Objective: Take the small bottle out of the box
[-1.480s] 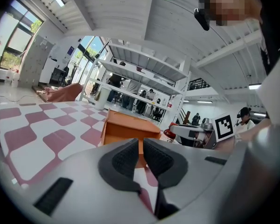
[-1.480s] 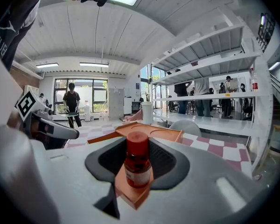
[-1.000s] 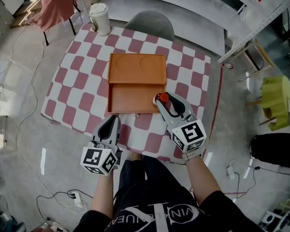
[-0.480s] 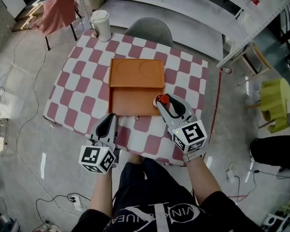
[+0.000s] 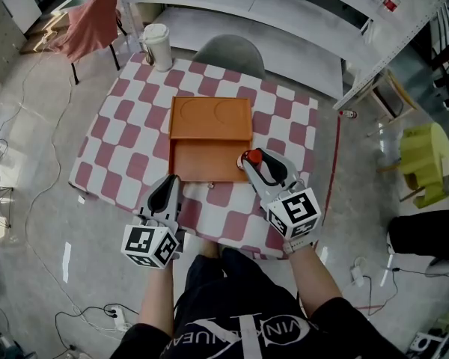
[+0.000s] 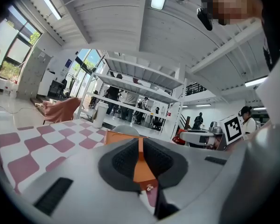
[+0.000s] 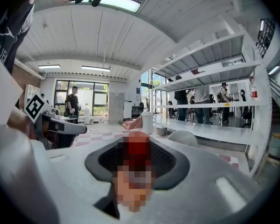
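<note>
The right gripper point(image 5: 256, 161) is pinching the small red-capped bottle point(image 5: 251, 155) in its dark ribbed jaws, above the right front corner of the smooth, flat orange box point(image 5: 202, 163) lying open on the red-and-white checked counter point(image 5: 120, 148). The left gripper point(image 5: 172, 181) is holding its jaws pressed together, empty. Since a second ago, nothing is visibly shifting.

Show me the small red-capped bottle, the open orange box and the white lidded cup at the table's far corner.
small red-capped bottle point(image 5: 253, 155): head view, its red cap.
open orange box point(image 5: 208, 164): head view, its bare floor.
white lidded cup point(image 5: 156, 48): head view, its side.
</note>
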A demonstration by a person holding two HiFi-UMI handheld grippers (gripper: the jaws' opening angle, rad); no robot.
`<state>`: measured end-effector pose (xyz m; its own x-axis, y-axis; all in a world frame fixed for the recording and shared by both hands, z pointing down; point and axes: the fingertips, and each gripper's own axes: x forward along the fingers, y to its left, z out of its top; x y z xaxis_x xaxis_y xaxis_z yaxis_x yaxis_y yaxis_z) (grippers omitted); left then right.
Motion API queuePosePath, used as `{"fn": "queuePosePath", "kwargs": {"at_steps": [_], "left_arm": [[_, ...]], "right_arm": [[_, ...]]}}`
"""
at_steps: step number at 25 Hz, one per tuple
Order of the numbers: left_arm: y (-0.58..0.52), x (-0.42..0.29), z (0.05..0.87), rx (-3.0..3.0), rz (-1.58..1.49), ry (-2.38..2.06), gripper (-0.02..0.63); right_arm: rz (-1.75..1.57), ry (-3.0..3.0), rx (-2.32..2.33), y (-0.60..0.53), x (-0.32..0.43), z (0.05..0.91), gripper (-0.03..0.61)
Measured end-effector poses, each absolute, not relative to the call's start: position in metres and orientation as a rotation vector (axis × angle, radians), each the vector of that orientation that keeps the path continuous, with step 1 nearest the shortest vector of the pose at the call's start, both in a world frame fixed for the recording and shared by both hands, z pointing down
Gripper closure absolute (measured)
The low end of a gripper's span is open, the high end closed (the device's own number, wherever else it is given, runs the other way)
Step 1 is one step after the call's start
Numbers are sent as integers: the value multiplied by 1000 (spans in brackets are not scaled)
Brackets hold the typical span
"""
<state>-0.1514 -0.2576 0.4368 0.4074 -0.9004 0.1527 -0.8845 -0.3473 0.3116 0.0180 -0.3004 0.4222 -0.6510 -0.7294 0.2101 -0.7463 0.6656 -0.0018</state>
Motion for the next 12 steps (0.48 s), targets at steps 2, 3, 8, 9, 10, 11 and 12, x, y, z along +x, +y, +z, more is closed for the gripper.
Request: {"fn": "queuePosePath", "kwargs": {"at_steps": [2, 3, 8, 9, 10, 11, 12], "left_arm": [[-257, -151, 433, 2330, -71, -1544, 581], [-257, -151, 431, 2334, -75, -1547, 581], [-257, -152, 422, 2349, -93, -1559, 581], [-258, -152, 420, 2351, -95, -1561, 581], [-258, -152, 418, 2353, -98, -1563, 581], [-258, -152, 416, 2356, -101, -1564, 581], [-258, -151, 415, 2359, -105, -1566, 581]], "right_arm": [[126, -2690, 1207, -299, 19, 419, 436], [124, -2691, 1209, -299, 19, 417, 436], [105, -2699, 1215, -297, 21, 407, 436], [102, -2700, 1216, -296, 22, 405, 436], [100, -2701, 1217, -296, 22, 404, 436], [99, -2702, 1219, -296, 22, 402, 436], [98, -2702, 1220, -296, 22, 401, 436]]}}
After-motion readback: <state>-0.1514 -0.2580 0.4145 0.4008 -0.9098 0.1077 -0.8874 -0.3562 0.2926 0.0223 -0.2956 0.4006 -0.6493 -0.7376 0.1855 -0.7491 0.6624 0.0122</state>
